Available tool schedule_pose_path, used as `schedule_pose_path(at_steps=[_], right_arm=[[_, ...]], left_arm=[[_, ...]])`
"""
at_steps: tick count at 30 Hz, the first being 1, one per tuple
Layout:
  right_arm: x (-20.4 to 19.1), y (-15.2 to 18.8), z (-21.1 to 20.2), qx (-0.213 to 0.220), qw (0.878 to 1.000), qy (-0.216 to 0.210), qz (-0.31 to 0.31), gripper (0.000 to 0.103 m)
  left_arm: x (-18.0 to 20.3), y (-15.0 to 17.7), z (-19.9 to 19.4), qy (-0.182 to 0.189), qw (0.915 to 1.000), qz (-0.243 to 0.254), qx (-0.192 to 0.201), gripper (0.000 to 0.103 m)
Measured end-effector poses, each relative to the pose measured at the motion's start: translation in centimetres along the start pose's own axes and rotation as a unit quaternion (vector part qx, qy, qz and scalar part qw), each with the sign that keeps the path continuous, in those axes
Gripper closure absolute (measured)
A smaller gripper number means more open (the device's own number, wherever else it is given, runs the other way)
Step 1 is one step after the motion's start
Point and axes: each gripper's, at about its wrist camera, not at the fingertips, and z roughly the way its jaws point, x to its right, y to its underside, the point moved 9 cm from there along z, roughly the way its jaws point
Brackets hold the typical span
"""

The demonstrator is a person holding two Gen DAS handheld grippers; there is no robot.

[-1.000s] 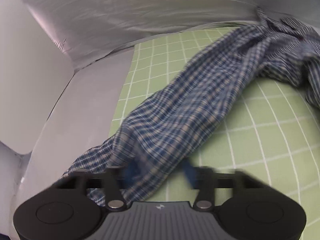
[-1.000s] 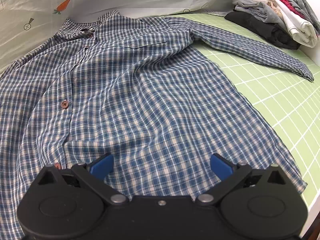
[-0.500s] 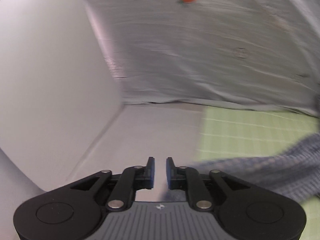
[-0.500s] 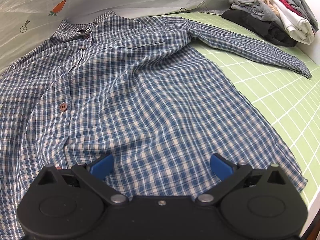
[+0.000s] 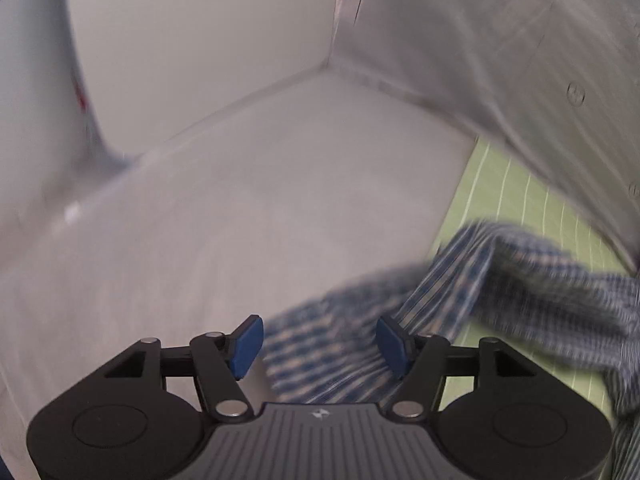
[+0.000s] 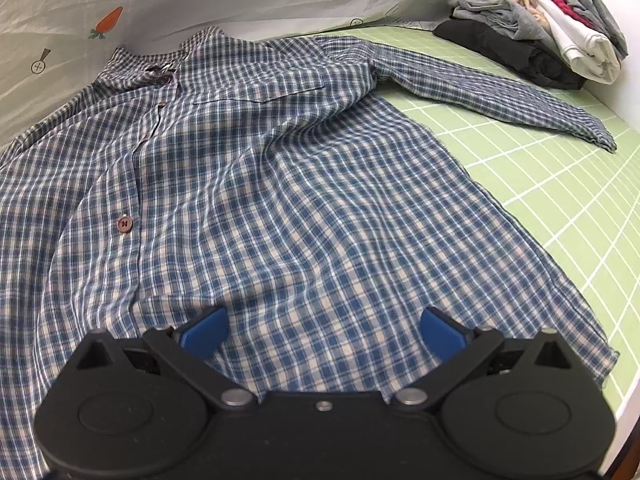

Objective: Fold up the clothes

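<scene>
While the plaid shirt point(image 6: 280, 184) lay flat and unfolded, the left gripper point(image 5: 320, 344) was opening over its sleeve point(image 5: 460, 300), gripping nothing; the right gripper point(image 6: 324, 332) gaped wide, empty

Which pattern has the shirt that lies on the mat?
The shirt has a blue-and-white check pattern, clearest in the right wrist view.

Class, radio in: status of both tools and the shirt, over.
Left tool opening, plaid sleeve lying between, pads off it. Right tool open above shirt spread flat on green mat. Clothes pile far corner, clear.
</scene>
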Motion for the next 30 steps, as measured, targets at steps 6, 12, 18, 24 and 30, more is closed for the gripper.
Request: schedule_pose_path(at_steps=[6, 12, 18, 24, 30], right_arm=[[0.0, -0.4, 0.3, -0.009, 1.000, -0.003, -0.001, 0.000], [-0.5, -0.7, 0.5, -0.006, 1.000, -0.003, -0.006, 0.000], [-0.8, -0.8, 0.7, 0.006, 1.000, -0.005, -0.008, 0.000], [-1.0, -0.9, 0.8, 0.007, 1.000, -0.007, -0.011, 0.000], [-1.1, -0.8, 0.8, 0.013, 1.000, -0.005, -0.009, 0.000]], left_arm=[[-0.2, 2.0, -0.6, 0.058, 0.9953, -0.070, -0.031, 0.033], [2.2, 3.0, -3.1, 0.083, 0.9963, 0.019, -0.004, 0.030], [5.8, 4.7, -2.3, -0.031, 0.9725, 0.230, 0.027, 0.026], [5.4, 3.2, -1.2, -0.089, 0.9645, 0.246, 0.034, 0.100], [0.7, -2.8, -5.7, -0.136, 0.9731, 0.140, 0.123, 0.100]])
